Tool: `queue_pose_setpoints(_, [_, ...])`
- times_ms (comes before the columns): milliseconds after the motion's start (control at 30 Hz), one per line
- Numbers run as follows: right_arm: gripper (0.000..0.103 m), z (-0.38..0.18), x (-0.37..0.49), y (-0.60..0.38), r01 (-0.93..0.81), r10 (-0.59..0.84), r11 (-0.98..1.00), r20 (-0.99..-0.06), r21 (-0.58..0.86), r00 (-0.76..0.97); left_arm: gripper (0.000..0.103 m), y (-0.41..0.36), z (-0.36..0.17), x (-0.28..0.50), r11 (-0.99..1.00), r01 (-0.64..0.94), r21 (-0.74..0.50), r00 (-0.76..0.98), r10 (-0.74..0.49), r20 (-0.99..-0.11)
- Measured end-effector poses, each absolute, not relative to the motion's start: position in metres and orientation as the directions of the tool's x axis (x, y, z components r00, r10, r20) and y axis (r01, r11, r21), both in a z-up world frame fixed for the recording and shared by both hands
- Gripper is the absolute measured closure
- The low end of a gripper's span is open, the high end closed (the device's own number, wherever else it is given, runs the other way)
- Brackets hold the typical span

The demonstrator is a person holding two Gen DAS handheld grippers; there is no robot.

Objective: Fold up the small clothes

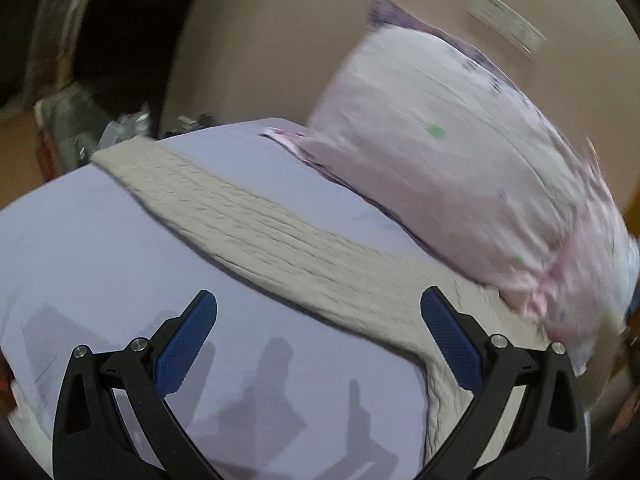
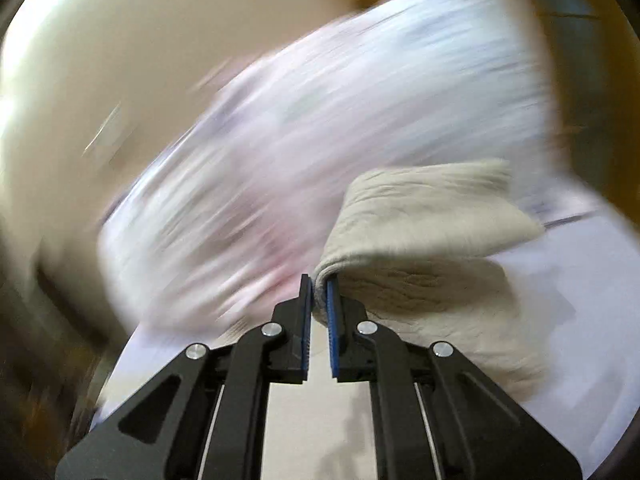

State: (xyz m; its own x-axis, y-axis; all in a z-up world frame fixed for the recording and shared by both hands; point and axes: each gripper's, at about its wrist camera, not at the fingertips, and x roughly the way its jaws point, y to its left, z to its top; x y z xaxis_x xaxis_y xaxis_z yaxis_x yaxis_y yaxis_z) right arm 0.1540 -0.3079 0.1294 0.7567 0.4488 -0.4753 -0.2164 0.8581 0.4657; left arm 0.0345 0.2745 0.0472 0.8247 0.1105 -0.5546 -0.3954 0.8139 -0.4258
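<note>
A beige cable-knit garment lies stretched across the pale lilac bed sheet, running from far left to near right. My left gripper is open and empty, just above the sheet, with the garment's near edge between its blue pads. My right gripper is shut on a folded edge of the beige garment and holds that part lifted and doubled over. The right wrist view is strongly motion-blurred.
A pink and white patterned pillow leans against the beige wall right behind the garment; it also shows blurred in the right wrist view. Dark clutter sits beyond the bed's far left corner.
</note>
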Motion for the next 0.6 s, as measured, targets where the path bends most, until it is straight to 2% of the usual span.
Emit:
queue_pose_setpoints(67, [0.082,0.107,0.158,-0.234,-0.356,0.578,0.813,-0.561,0.461,0.593,0.003,0.294,0.043,0.032,0.759,-0.443,-0.477,0.819,0.126,-0.559])
queue_pose_setpoints(100, [0.068,0.101,0.155,-0.219,-0.376,0.591,0.806,-0.582,0.458,0.558,0.008,0.301,0.041,0.029,0.739,-0.456,-0.495,0.817,0.128,-0.562])
queue_pose_setpoints(133, [0.055,0.098,0.151,-0.211,-0.384,0.597,0.802,-0.588,0.458,0.546,0.012,0.307,0.038,0.028,0.724,-0.467,-0.508,0.815,0.129,-0.565])
queue_pose_setpoints(233, [0.038,0.101,0.142,-0.228,-0.346,0.571,0.815,-0.546,0.464,0.613,0.023,0.337,0.026,0.026,0.645,-0.508,-0.571,0.805,0.119,-0.582])
queue_pose_setpoints(367, [0.036,0.103,0.147,-0.289,-0.227,0.486,0.853,-0.561,0.469,0.67,0.035,0.385,0.006,0.027,0.506,-0.577,-0.641,0.782,0.117,-0.612])
queue_pose_setpoints(533, [0.031,0.085,0.133,-0.347,-0.084,0.408,0.863,-0.588,0.498,0.698,0.043,0.426,-0.002,0.031,0.397,-0.572,-0.718,0.806,0.111,-0.581])
queue_pose_setpoints(600, [0.03,0.075,0.133,-0.356,-0.047,0.397,0.854,-0.593,0.517,0.7,0.053,0.438,-0.004,0.036,0.358,-0.582,-0.731,0.804,0.117,-0.583])
